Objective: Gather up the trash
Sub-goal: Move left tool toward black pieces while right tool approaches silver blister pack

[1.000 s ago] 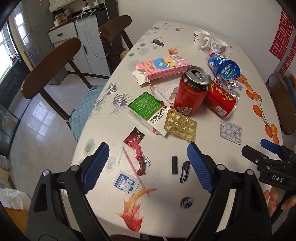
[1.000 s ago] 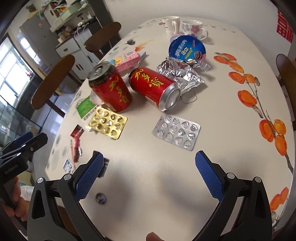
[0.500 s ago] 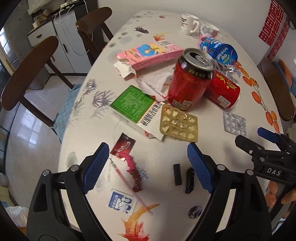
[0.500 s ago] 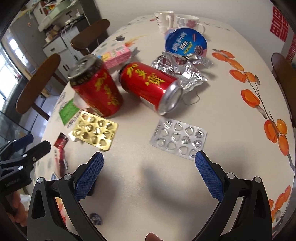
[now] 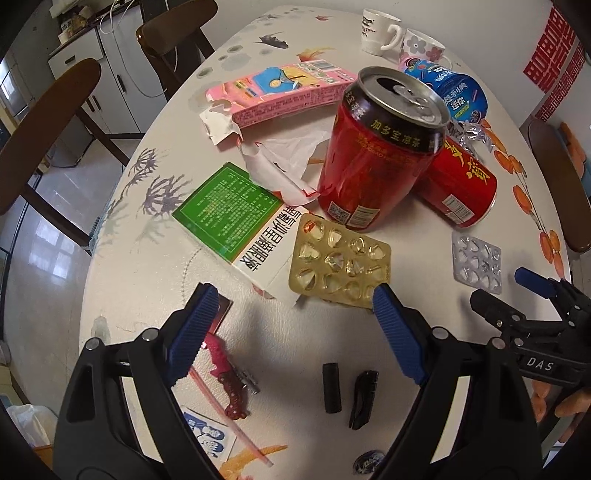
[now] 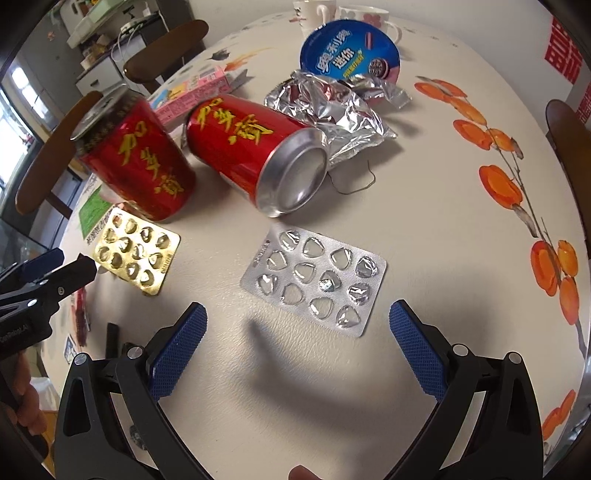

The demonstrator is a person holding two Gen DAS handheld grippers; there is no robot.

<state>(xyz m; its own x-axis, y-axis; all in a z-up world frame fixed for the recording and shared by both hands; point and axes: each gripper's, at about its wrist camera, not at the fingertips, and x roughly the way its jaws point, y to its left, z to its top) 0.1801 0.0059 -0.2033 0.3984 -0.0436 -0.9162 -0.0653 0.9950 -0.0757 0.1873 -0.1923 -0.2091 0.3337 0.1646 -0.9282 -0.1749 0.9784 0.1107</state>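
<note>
Trash lies on a white patterned table [image 5: 155,280]. An upright red can [image 5: 373,147] stands beside a red can on its side [image 6: 255,147]. A gold blister pack [image 5: 340,266] leans on a green and white box [image 5: 236,218]. A silver blister pack [image 6: 314,280] lies just ahead of my right gripper [image 6: 295,339], which is open and empty. My left gripper [image 5: 291,325] is open and empty, just short of the gold pack and box. A pink carton [image 5: 280,92], torn white paper [image 5: 284,158], crumpled foil [image 6: 332,107] and a blue cookie cup [image 6: 347,51] lie further back.
Two mugs [image 5: 380,31] stand at the table's far end. Small black pieces [image 5: 347,391], a pink pen [image 5: 229,384], a red sachet and a photo card lie near the front edge. Wooden chairs [image 5: 48,122] stand at the left; another chair [image 5: 557,173] at the right.
Both grippers have moved forward and lower toward the trash; the cans and blister packs appear larger and closer. Both stayed open. Nothing on the table has moved.
</note>
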